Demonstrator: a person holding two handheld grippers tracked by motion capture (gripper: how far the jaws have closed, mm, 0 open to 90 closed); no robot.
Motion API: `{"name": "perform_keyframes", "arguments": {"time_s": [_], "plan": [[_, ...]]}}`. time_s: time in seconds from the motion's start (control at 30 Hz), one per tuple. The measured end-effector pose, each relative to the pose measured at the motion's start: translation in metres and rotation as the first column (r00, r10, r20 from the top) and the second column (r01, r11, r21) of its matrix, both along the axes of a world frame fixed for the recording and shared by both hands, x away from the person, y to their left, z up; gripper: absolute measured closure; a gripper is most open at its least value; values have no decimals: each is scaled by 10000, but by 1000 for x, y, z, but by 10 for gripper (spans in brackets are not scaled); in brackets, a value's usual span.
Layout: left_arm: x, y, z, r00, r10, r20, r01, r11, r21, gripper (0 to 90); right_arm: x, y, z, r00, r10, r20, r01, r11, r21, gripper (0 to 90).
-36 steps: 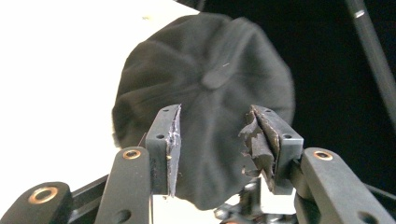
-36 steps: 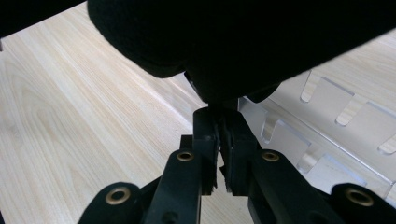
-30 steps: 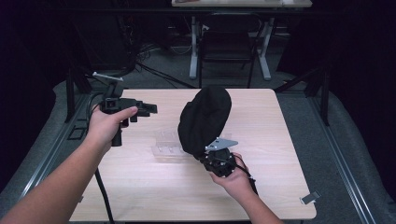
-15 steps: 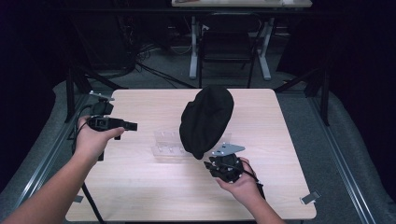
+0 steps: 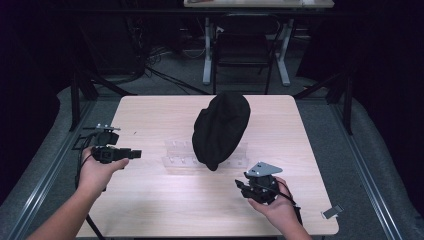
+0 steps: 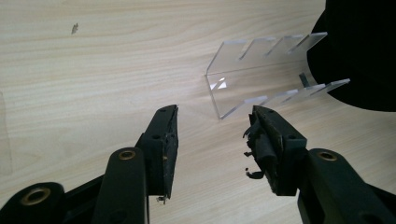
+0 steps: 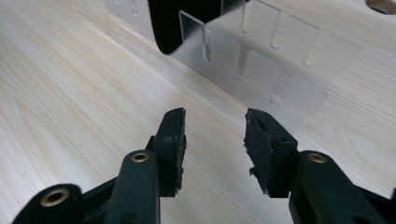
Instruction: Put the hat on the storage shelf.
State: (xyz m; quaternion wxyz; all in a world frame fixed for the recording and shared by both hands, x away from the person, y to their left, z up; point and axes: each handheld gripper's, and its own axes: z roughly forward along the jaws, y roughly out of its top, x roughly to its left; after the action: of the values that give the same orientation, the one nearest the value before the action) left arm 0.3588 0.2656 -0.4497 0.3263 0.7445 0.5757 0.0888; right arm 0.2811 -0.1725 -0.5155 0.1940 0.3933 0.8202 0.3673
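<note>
Light wooden table (image 5: pixel 165 200), rounded corners, dark surroundings.

Centre of table: clear acrylic rack (image 5: pixel 176 154), a slotted stand with two parallel walls cut by a row of notches. A black cap (image 5: pixel 221 129) sits on the rack, covering its middle and right part; the left end of the rack stays uncovered. In the left gripper view the rack (image 6: pixel 243 74) shows its open left end and bare slots, with nothing standing in the visible notches; the cap (image 6: pixel 359 51) overhangs its far end. What lies under the cap cannot be told.

Left gripper (image 5: pixel 131 154): held in the left hand (image 5: pixel 95 172) above the left edge of the table, jaws pointing toward the rack, apart from it. Its own view shows the jaws spread wide with only table grain between the worn pads, nothing held.

Right gripper (image 5: pixel 241 187): in the right hand (image 5: pixel 275 205), low at the front right, near the rack's front wall. In the right gripper view the jaws stand wide, empty; rack wall (image 7: pixel 252 51) just ahead, cap edge (image 7: pixel 173 23) above it.

Small grey object (image 5: pixel 332 212) lies at the table's front right corner; too small to identify.
</note>
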Motion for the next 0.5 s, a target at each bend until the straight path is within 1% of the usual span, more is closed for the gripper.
{"name": "perform_keyframes", "arguments": {"time_s": [0.03, 0.1, 0.13, 0.17, 0.2, 0.23, 0.27, 0.33, 0.37, 0.43, 0.5], "plan": [[-2, 1, -3, 10000, 28, 42, -28, 10000, -95, 529, -1, -2, -1, 10000, -74, 13, 74, 10000, -11, 569], [-6, 4, -9, 10000, -21, 95, 25, 9991, -420, 535, -2, -5, -2, 9999, -168, 10, 168, 9999, 27, 565], [-9, 5, -14, 9999, -9, 160, 16, 9989, -463, 539, -3, -9, -3, 9996, -273, 16, 273, 9996, -18, 563], [-11, 7, -17, 9999, -34, 160, 40, 9993, -376, 539, -4, -13, -4, 9990, -451, 34, 451, 9990, -46, 563], [-13, 8, -22, 9997, 20, 258, -11, 9995, -325, 541, -5, -15, -6, 9982, -601, 56, 600, 9981, 130, 565], [-16, 9, -26, 9996, 19, 276, -9, 9994, -339, 552, -7, -23, -8, 9970, -768, 123, 768, 9970, 56, 565], [-18, 11, -30, 9993, 13, 375, 2, 9992, -399, 552, -7, -23, -8, 9970, -768, 123, 768, 9970, 56, 565], [-23, 13, -39, 9988, 106, 488, -90, 9994, -337, 552, -8, -29, -11, 9950, -972, 215, 972, 9953, 26, 564], [-25, 14, -43, 9988, 100, 489, -83, 9994, -348, 548, -9, -36, -13, 9936, -1131, 71, 1131, 9936, 18, 564], [-29, 16, -50, 9979, 180, 615, -161, 9994, -308, 540, -9, -39, -14, 9930, -1178, 98, 1177, 9930, 79, 565], [-33, 19, -57, 9974, 324, 645, -294, 9985, -468, 514, -9, -44, -16, 9912, -1327, 31, 1326, 9911, 136, 571]]}}
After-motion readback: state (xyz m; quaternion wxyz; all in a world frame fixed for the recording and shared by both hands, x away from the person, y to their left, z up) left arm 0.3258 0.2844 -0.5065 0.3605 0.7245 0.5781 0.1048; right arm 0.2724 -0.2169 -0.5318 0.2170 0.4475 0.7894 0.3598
